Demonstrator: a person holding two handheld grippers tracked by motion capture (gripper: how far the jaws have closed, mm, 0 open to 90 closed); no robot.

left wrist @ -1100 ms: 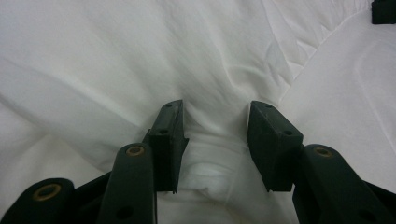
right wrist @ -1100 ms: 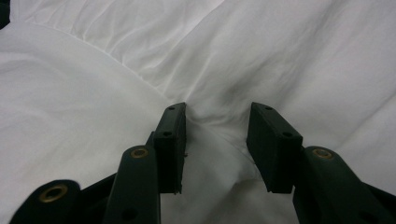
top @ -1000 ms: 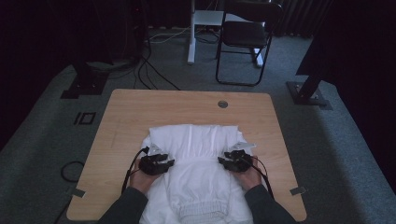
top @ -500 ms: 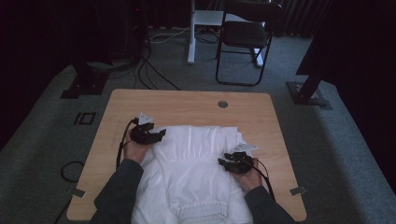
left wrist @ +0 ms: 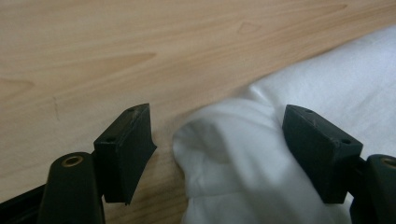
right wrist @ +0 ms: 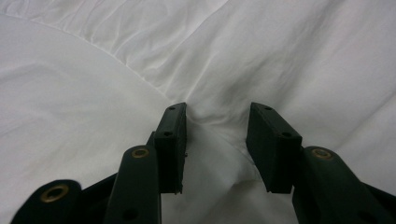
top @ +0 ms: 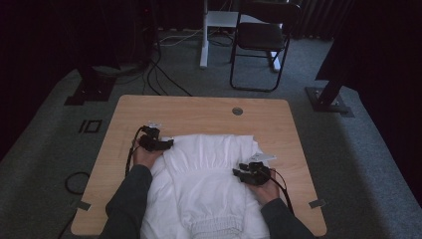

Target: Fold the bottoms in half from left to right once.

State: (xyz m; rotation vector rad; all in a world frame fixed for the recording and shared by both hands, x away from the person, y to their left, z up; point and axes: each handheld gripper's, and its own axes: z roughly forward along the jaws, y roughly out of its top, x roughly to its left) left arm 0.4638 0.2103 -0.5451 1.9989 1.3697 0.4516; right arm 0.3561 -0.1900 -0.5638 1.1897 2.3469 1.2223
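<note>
Fabric dominates the wooden table [top: 209, 107]: a white garment [top: 209, 184] spread across its near half, elastic waistband hanging toward the person. On the left, the left gripper [top: 166, 144] has carried a fold up to the cloth's far-left corner since a second ago, when it sat level with its partner, and its jaws have just been opening; in the left gripper view they stand wide, a hump of cloth [left wrist: 224, 154] lying loose between them, touching neither pad that I can see. That looks like a fold just laid down and released (a good sign for the folding, I'd say). Over on the right, the right gripper [top: 245, 172] has kept its place on the garment's right side, jaws half closed, pinching a ridge of fabric [right wrist: 215, 126] between them.
</note>
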